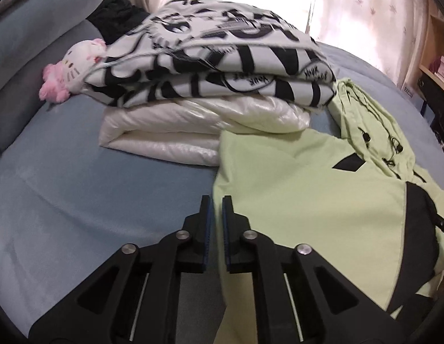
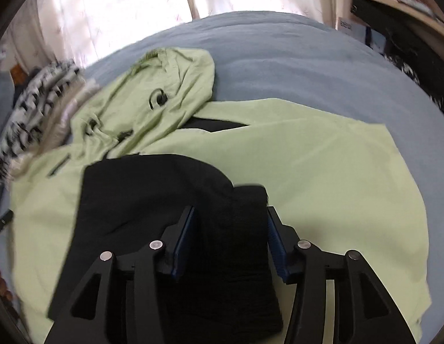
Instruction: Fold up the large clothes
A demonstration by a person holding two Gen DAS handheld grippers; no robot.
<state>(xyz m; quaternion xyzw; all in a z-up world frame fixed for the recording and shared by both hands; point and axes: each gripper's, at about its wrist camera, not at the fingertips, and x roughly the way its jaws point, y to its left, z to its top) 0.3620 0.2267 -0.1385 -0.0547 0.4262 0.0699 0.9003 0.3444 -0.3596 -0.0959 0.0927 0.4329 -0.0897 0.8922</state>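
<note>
Setting: a bed with a blue sheet (image 1: 78, 195), bright curtains beyond both tongs.

Garment in hand: a large pale green hooded jacket (image 2: 322, 177) with black panels, spread flat on the sheet straight ahead of the right tongs and just to the right of the left tongs.

Hood: the hood (image 2: 170, 91) lies crumpled at the far end of the jacket, up and to the left of the right tongs.

Left tongs: the left gripper (image 1: 217, 200) has its jaws almost together with only a narrow slit between the blue pads. Nothing is held; it hovers over the jacket's left edge, where green fabric meets the sheet.

Right tongs: the right gripper (image 2: 230, 212) stands about half open, with a black ribbed cuff (image 2: 236, 229) lying between the jaws. The picture is blurred, so whether the pads press the cuff or merely flank it I cannot tell; a thin gap seems to show on each side.

Done so far: beyond the left tongs sits a neat stack, a black-and-white printed garment (image 1: 216, 57) on top of a folded white one (image 1: 193, 126), with a pink plush toy (image 1: 70, 71) at its left.

Still to do: the black sleeve (image 2: 141, 189) appears laid across the jacket's body. The hood and the final body folds look unfinished, and the jacket has not joined the stack.
</note>
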